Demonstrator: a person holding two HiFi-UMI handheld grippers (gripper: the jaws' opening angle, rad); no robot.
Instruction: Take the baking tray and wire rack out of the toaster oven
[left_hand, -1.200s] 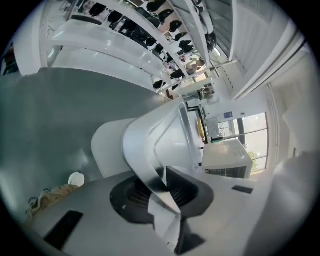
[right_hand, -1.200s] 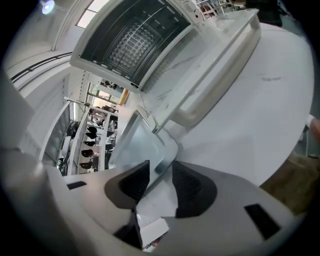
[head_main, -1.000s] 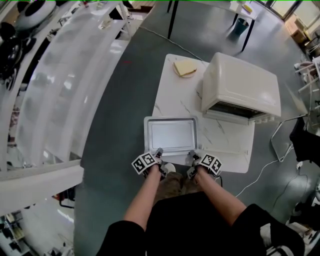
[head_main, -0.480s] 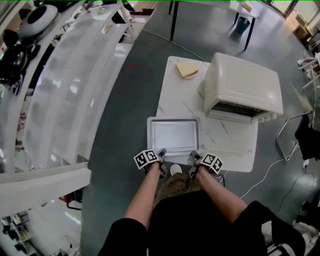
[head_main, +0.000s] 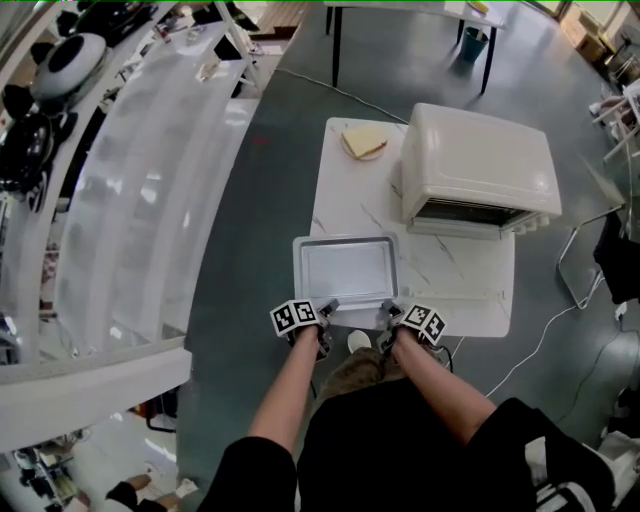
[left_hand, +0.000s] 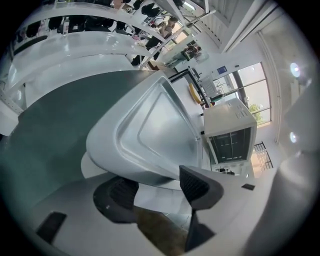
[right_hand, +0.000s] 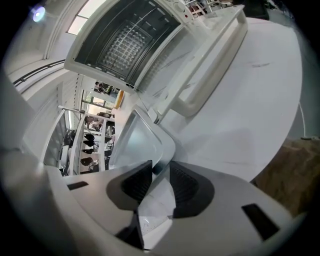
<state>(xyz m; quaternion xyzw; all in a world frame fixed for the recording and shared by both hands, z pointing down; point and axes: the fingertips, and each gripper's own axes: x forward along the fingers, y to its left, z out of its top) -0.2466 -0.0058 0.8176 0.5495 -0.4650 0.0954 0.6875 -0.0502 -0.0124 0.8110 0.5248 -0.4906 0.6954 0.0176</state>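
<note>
Gripping baking tray (head_main: 345, 270) rim: R gripper (head_main: 388, 313) jaws; L gripper (head_main: 326, 309) jaws just opened, rim at tips.

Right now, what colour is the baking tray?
The baking tray is plain silvery grey metal. It shows best in the head view.

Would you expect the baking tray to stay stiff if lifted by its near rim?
Probably stiff: the baking tray looks like pressed metal with a raised rim. Smooth, it may slip or tilt where the right gripper pinches one corner.
</note>
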